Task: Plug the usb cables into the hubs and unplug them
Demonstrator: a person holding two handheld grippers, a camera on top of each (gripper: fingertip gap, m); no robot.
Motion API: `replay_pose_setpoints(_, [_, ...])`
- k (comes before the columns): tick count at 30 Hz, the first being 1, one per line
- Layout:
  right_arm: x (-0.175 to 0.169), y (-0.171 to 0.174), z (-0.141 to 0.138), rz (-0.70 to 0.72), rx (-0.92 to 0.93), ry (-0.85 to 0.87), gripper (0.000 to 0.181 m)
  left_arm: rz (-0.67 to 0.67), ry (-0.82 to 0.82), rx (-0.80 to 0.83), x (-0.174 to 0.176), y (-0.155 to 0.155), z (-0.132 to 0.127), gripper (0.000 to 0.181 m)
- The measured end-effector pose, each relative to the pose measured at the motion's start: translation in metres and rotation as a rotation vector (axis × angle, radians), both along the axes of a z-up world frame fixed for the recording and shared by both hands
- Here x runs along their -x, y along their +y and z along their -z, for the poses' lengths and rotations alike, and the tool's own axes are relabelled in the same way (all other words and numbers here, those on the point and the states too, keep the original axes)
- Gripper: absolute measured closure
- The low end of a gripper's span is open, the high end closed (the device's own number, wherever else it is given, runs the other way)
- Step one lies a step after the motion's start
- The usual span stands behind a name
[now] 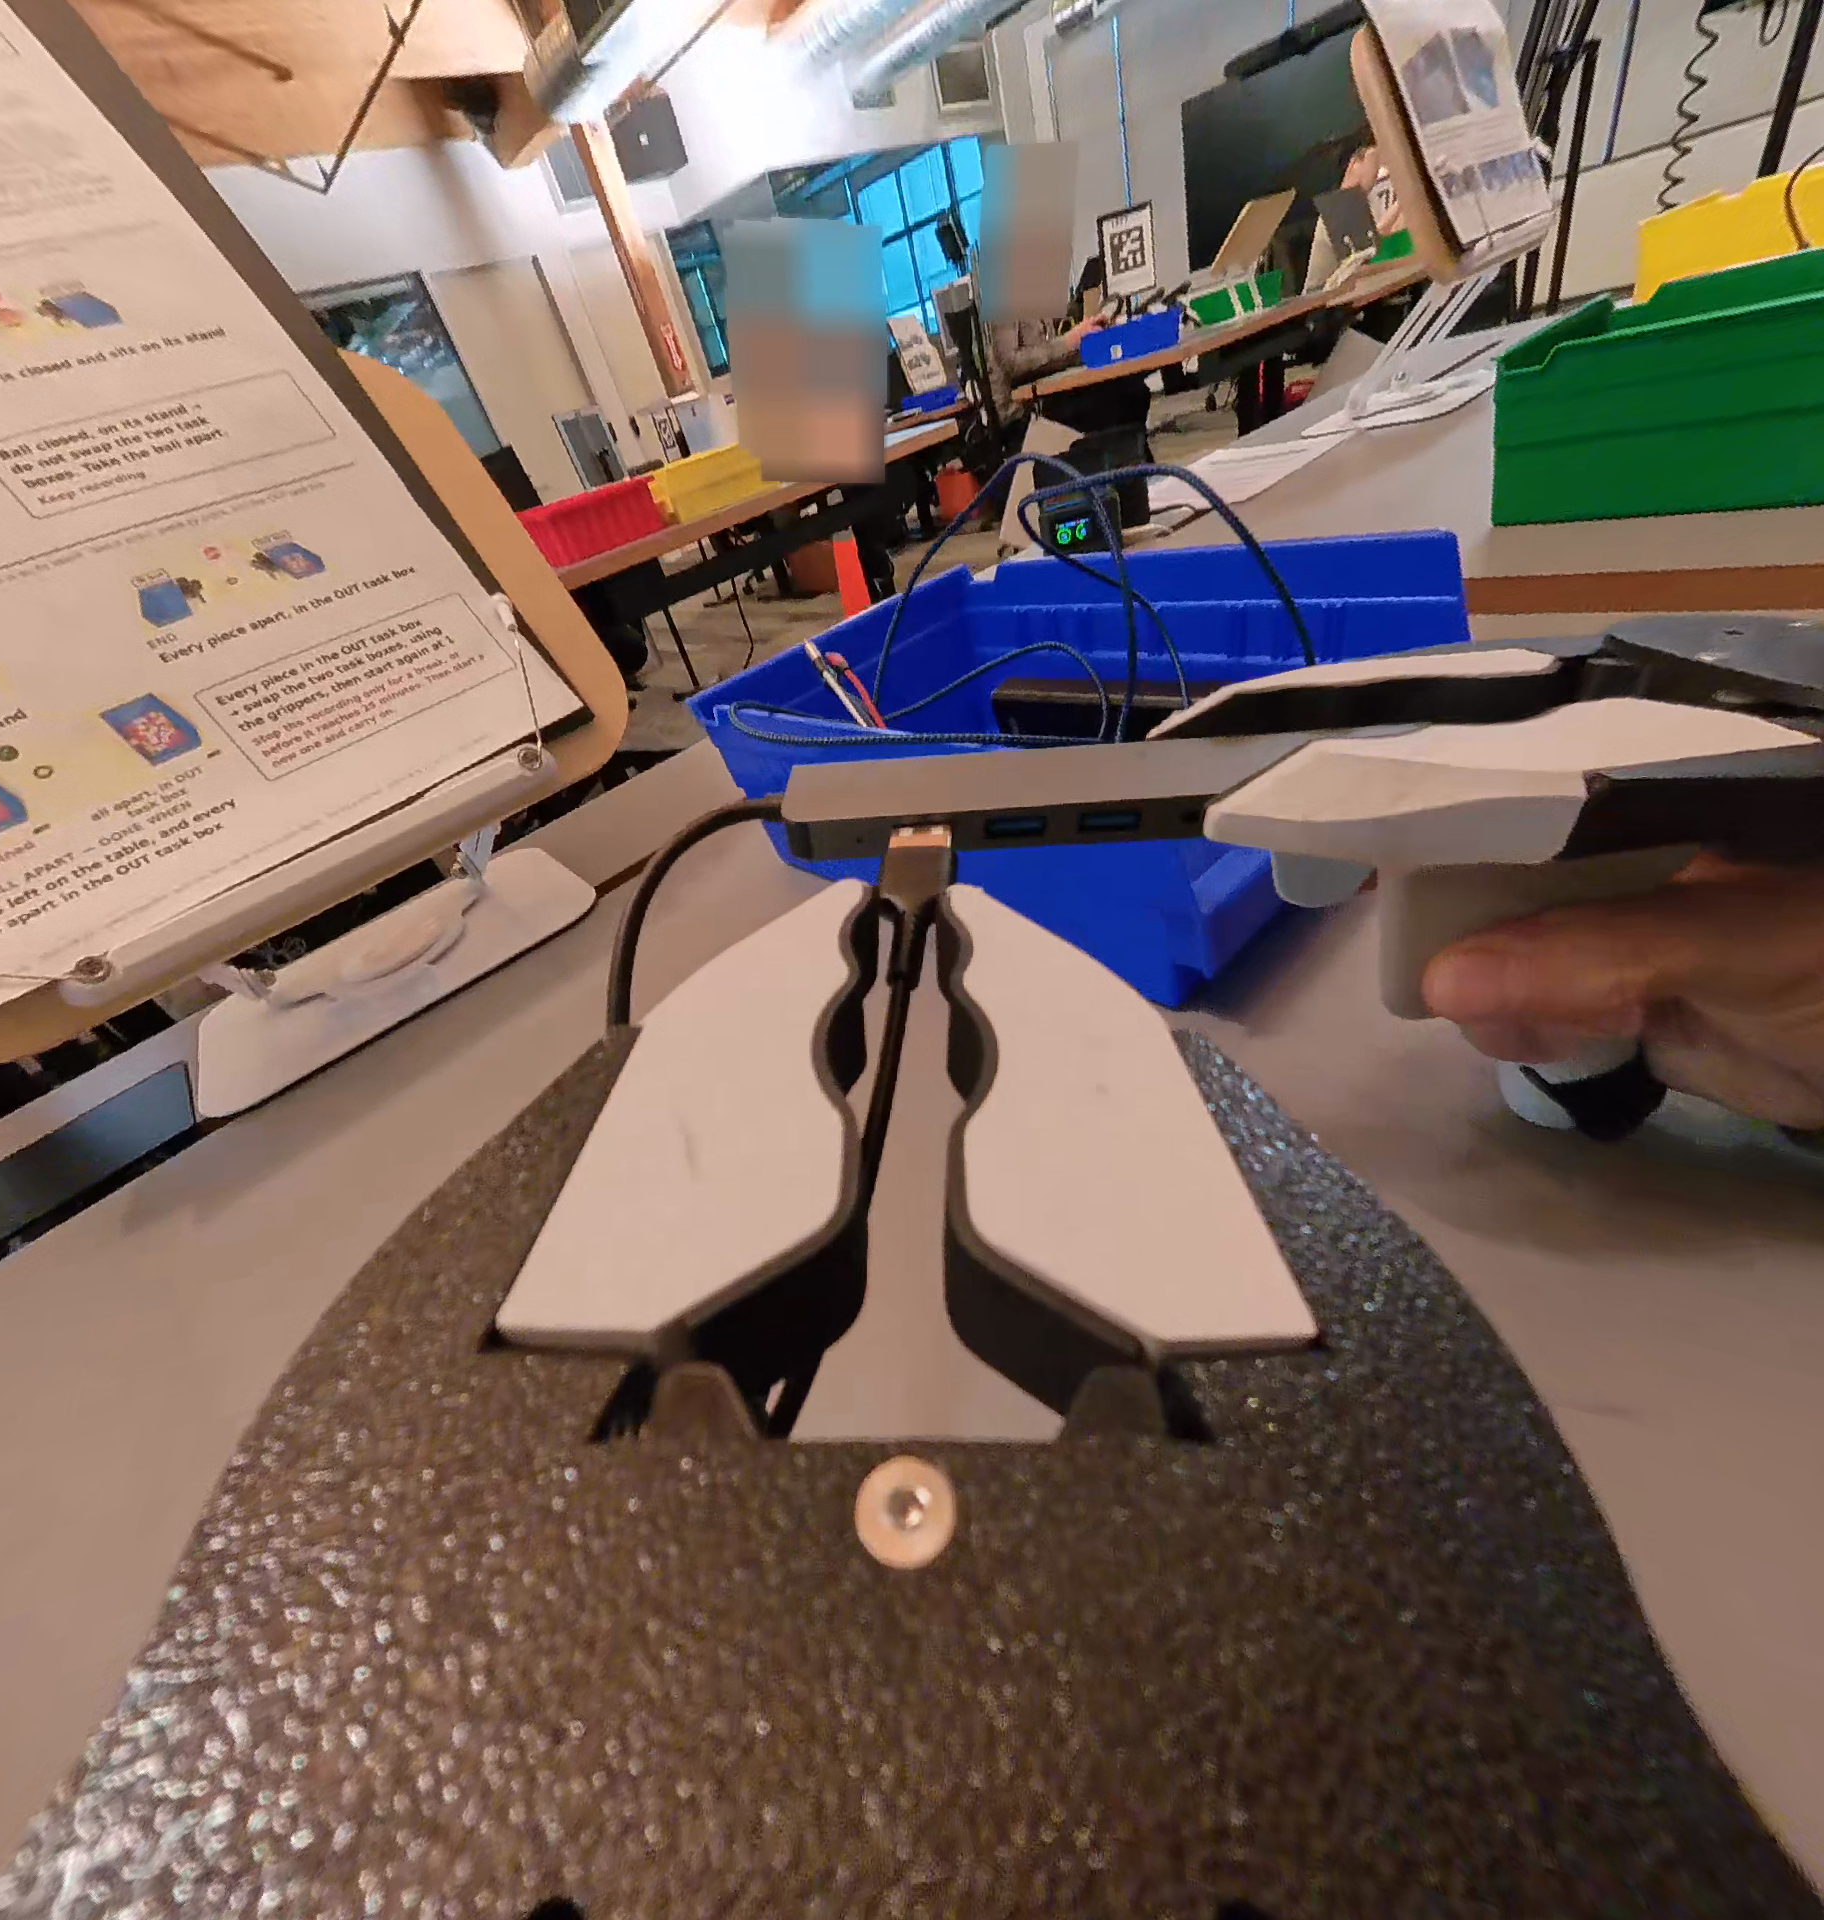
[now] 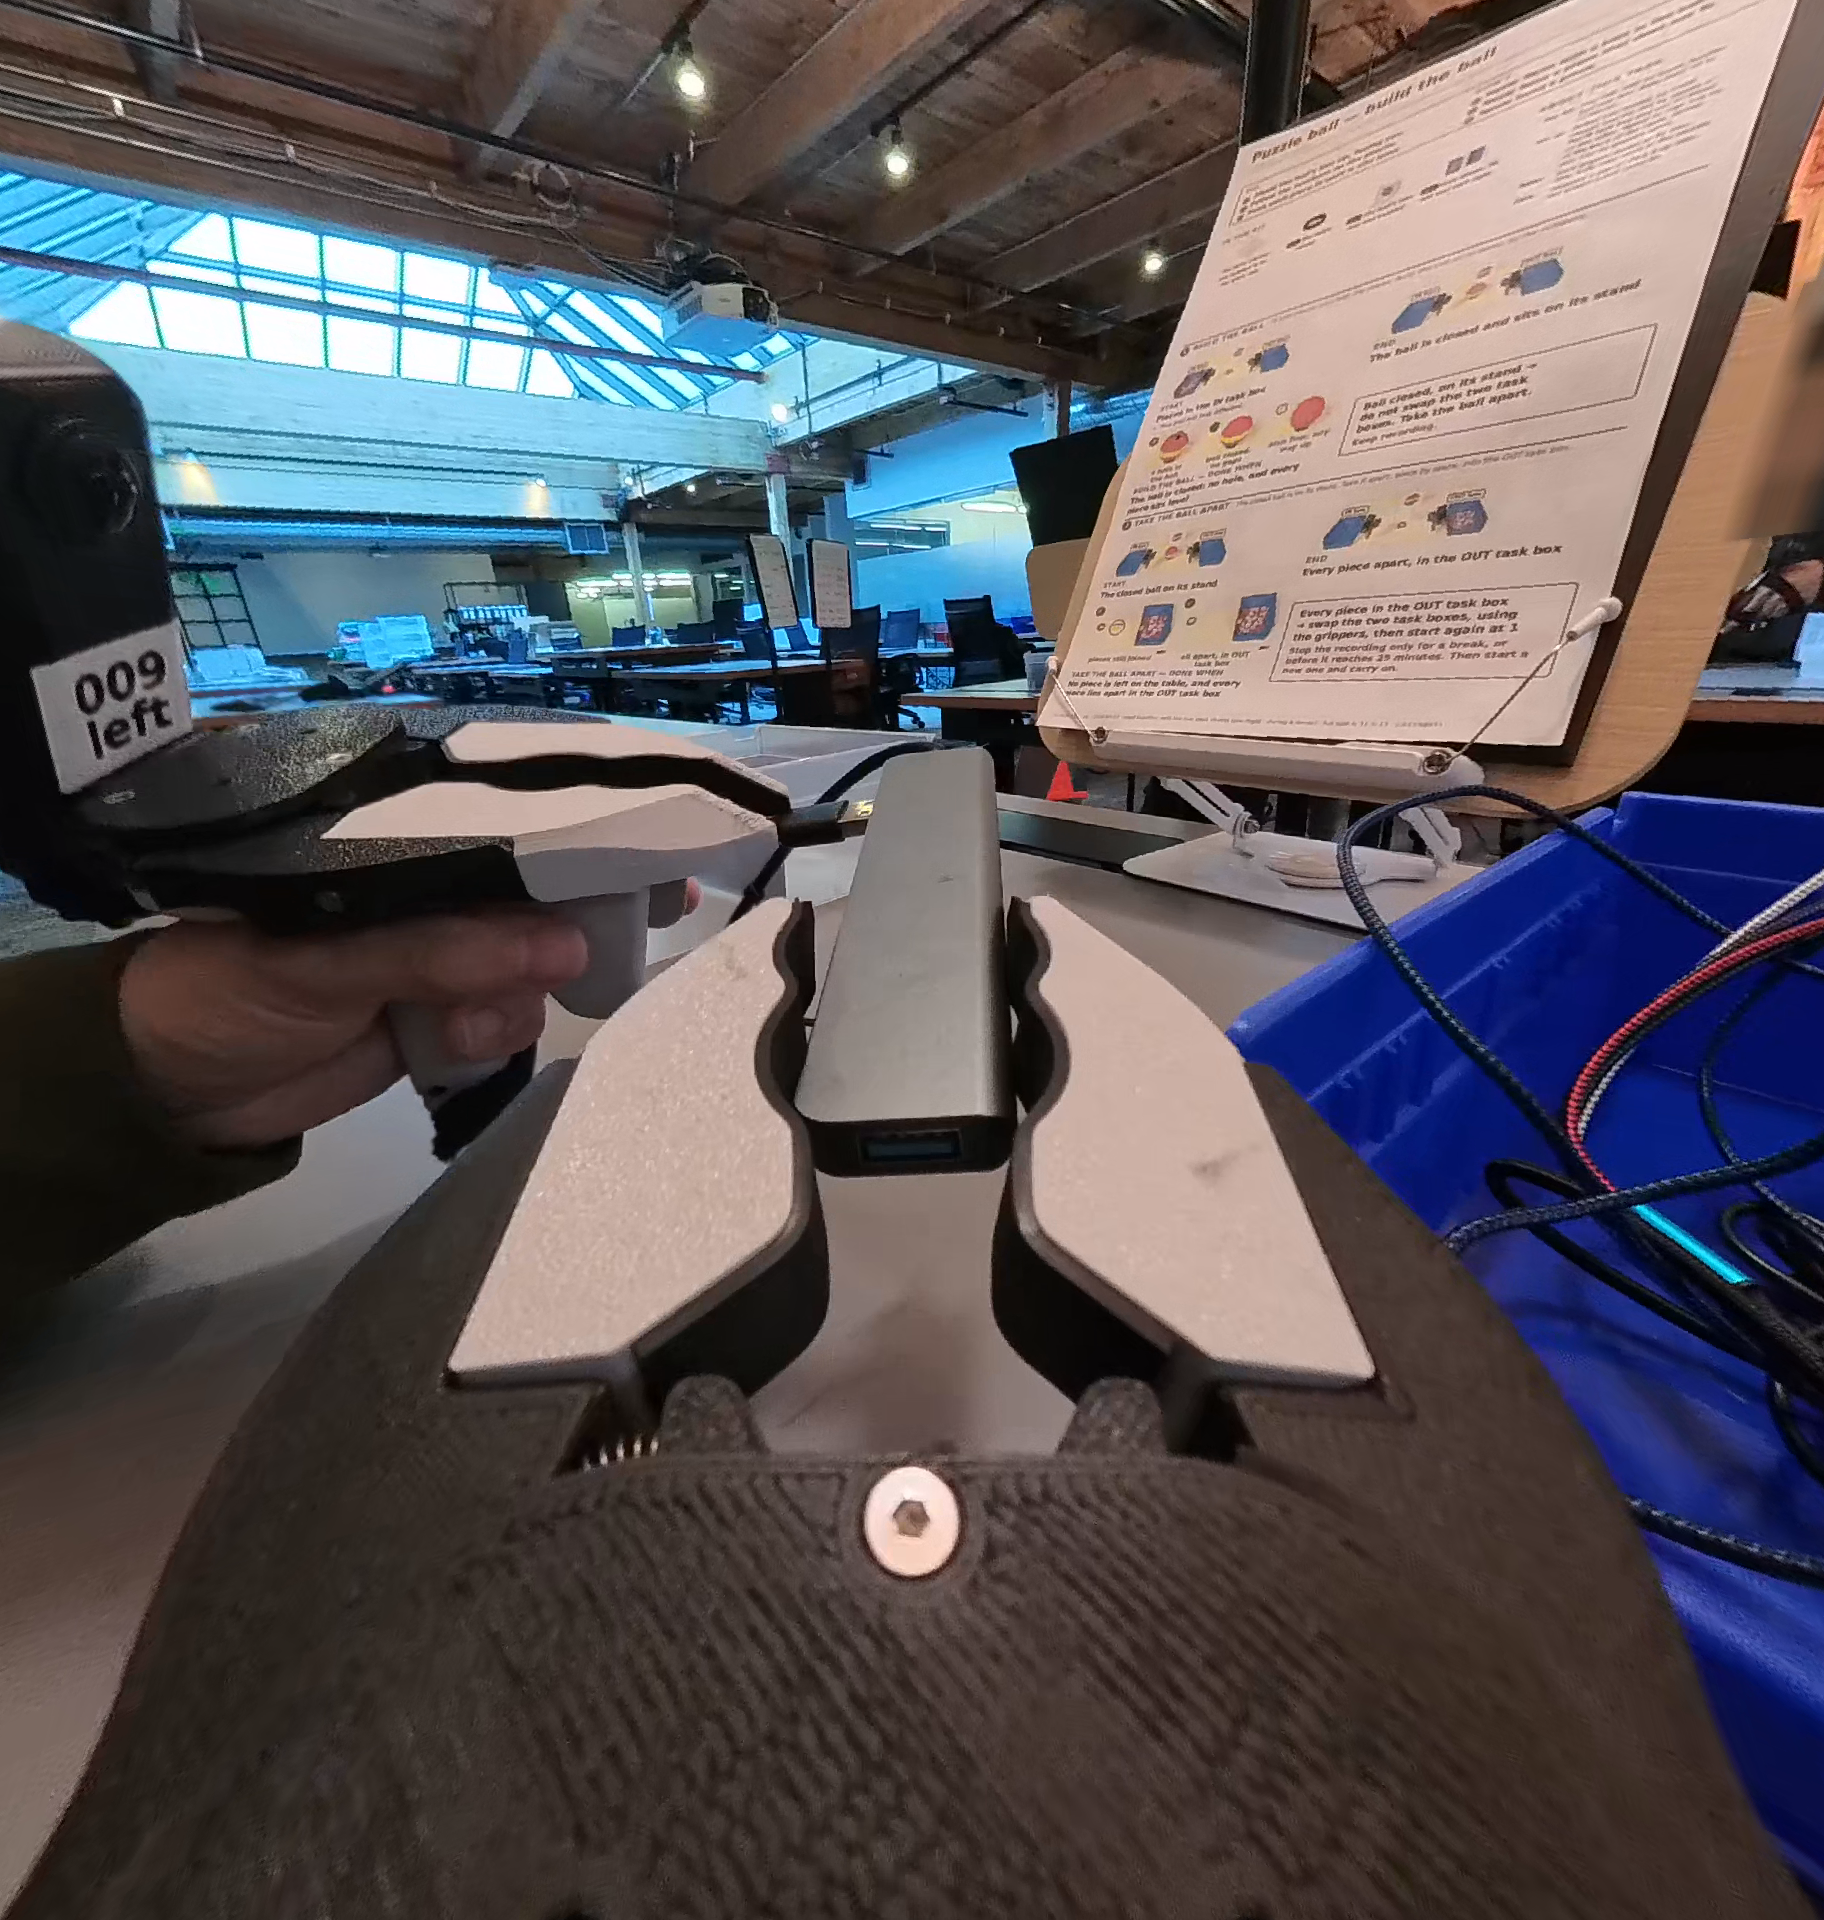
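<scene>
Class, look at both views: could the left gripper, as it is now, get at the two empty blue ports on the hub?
Probably not yet: the left gripper is shut on the USB plug, though the blue ports on the hub face it unobstructed.

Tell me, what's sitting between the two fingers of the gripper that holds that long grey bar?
In the right wrist view, the right gripper has only the grey USB hub between its fingers, clamped lengthwise. One blue port faces the camera.

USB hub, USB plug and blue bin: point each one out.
USB hub point(image 2: 913, 935), right wrist view, on its grey top face.
USB plug point(image 1: 916, 844), left wrist view, on its metal shell at the hub's port.
blue bin point(image 1: 1199, 592), left wrist view, on its far wall.
</scene>
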State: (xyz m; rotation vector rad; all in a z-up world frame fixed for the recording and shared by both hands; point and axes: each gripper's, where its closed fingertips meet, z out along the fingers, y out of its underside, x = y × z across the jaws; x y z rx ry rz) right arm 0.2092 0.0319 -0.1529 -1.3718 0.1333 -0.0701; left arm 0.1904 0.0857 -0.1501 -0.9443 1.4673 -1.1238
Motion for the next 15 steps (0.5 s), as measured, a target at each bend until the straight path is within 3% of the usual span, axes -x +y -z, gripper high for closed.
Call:
replay_pose_setpoints(7, [0.001, 0.001, 0.001, -0.022, 0.004, 0.012, 0.144, 0.003, -0.036, 0.110, 0.001, 0.000, -0.001, 0.176])
replay_pose_setpoints(10, [0.025, 0.012, 0.009, -0.098, 0.092, -0.068, 0.144, 0.022, -0.056, 0.114, -0.003, -0.012, -0.004, 0.181])
replay_pose_setpoints(12, [0.025, 0.017, 0.011, -0.002, 0.123, -0.138, 0.145, -0.076, -0.019, 0.006, -0.010, -0.002, 0.005, 0.181])
replay_pose_setpoints(15, [0.019, 0.015, 0.007, 0.014, 0.083, -0.066, 0.145, -0.095, -0.111, 0.063, -0.008, 0.005, -0.010, 0.181])
